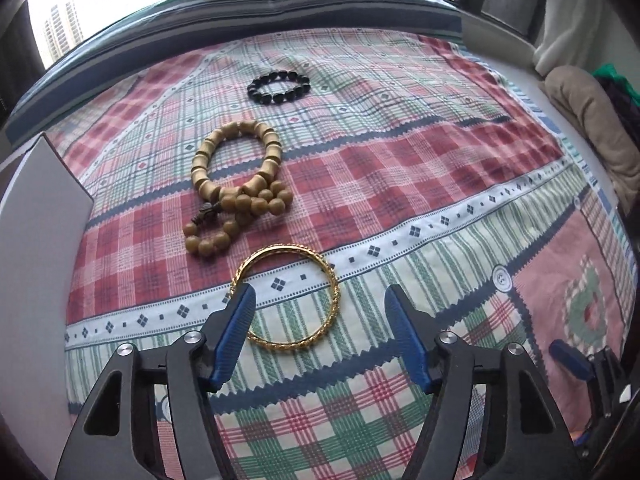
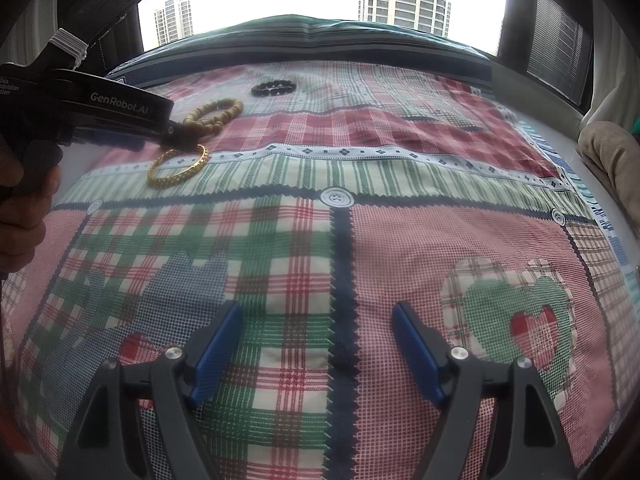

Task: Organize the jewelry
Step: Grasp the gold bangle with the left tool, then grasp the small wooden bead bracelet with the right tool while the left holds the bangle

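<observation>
A gold bangle (image 1: 320, 300) lies flat on the plaid bedspread (image 1: 400, 184). My left gripper (image 1: 320, 292) is open; its left finger (image 1: 236, 320) overlaps the bangle's left rim and the right finger stands outside its right rim. Beyond it lie a tan wooden bead bracelet (image 1: 236, 176) and, farther, a black bead bracelet (image 1: 279, 87). In the right wrist view the bangle (image 2: 178, 166), the wooden beads (image 2: 214, 114) and the black beads (image 2: 274, 88) sit far left. My right gripper (image 2: 318, 320) is open and empty over the bedspread, well away from the jewelry.
A white box wall (image 1: 40, 240) stands at the left edge of the bed. A beige pillow or cushion (image 1: 592, 120) lies at the right. Windows with tower blocks are behind the bed. The left gripper body (image 2: 88, 108) and the hand holding it show at the left.
</observation>
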Action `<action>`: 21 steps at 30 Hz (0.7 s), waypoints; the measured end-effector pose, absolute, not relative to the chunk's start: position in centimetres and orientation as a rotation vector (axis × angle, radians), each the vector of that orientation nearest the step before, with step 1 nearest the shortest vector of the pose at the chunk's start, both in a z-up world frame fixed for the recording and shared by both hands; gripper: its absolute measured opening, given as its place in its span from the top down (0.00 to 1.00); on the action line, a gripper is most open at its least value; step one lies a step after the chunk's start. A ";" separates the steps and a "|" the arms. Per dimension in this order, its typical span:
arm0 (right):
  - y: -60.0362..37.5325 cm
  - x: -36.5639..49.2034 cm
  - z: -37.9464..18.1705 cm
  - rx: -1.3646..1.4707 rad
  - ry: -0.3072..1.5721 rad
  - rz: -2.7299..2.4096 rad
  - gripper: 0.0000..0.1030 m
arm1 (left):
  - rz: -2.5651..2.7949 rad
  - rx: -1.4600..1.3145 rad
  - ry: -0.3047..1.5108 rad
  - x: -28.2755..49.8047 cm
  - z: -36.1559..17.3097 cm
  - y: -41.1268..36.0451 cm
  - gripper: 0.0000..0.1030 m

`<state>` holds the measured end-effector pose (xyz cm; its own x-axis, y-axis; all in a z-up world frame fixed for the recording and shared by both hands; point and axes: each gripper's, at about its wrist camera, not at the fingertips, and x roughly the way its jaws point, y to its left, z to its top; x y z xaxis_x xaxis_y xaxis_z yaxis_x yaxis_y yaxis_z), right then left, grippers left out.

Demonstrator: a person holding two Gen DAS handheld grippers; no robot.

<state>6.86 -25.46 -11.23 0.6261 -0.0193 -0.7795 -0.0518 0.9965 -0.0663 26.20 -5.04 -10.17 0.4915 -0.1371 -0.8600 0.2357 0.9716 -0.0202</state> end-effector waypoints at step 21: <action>-25.4 6.9 -11.3 -0.085 0.895 0.019 0.23 | -0.070 0.100 1.043 15.5 -10.2 1.7 0.97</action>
